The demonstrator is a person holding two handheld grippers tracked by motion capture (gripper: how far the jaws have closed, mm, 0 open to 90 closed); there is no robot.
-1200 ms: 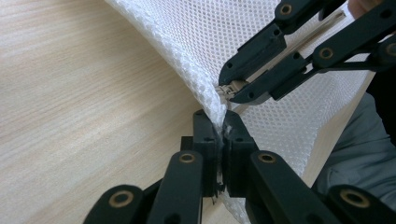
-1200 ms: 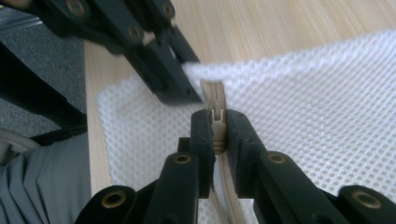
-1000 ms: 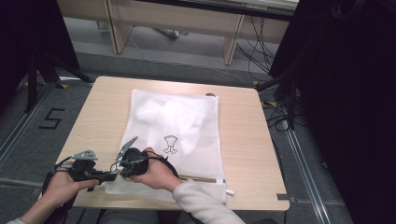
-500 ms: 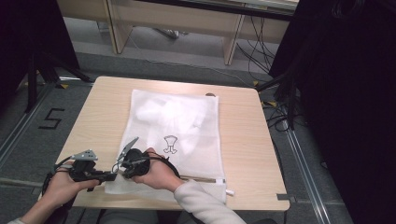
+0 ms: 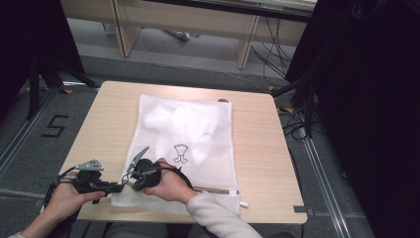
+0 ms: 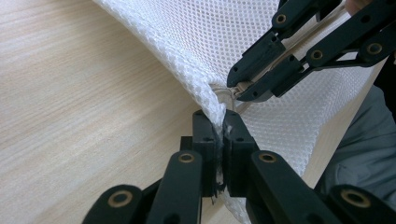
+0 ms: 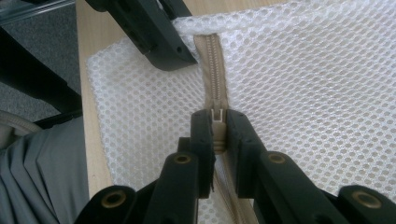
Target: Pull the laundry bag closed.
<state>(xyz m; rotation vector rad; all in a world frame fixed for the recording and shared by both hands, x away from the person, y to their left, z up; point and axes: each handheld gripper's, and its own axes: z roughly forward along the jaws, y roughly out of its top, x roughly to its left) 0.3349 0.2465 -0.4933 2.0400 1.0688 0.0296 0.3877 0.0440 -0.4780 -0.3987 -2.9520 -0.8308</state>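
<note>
My left gripper (image 6: 218, 135) is clamped on the mesh bag (image 6: 196, 42) corner, right gripper (image 7: 217, 133) pinching the zipper pull (image 7: 216, 123) tight, both w/ jaws fully closed.

Light wood-grain table (image 5: 257, 148), square top, on grey floor. White mesh laundry bag (image 5: 198, 163) lies flat on it, spanning centre to the 6 o'clock edge, zipper along that edge.

The right gripper (image 7: 217, 133) has its fingers (image 7: 201, 140) clamped on the zipper pull (image 7: 217, 128) of a white mesh bag (image 7: 303, 93). The beige zipper (image 7: 212, 60) runs away toward the left gripper (image 7: 154, 37), which sits at the bag's far edge on the tabletop (image 7: 93, 60).
</note>
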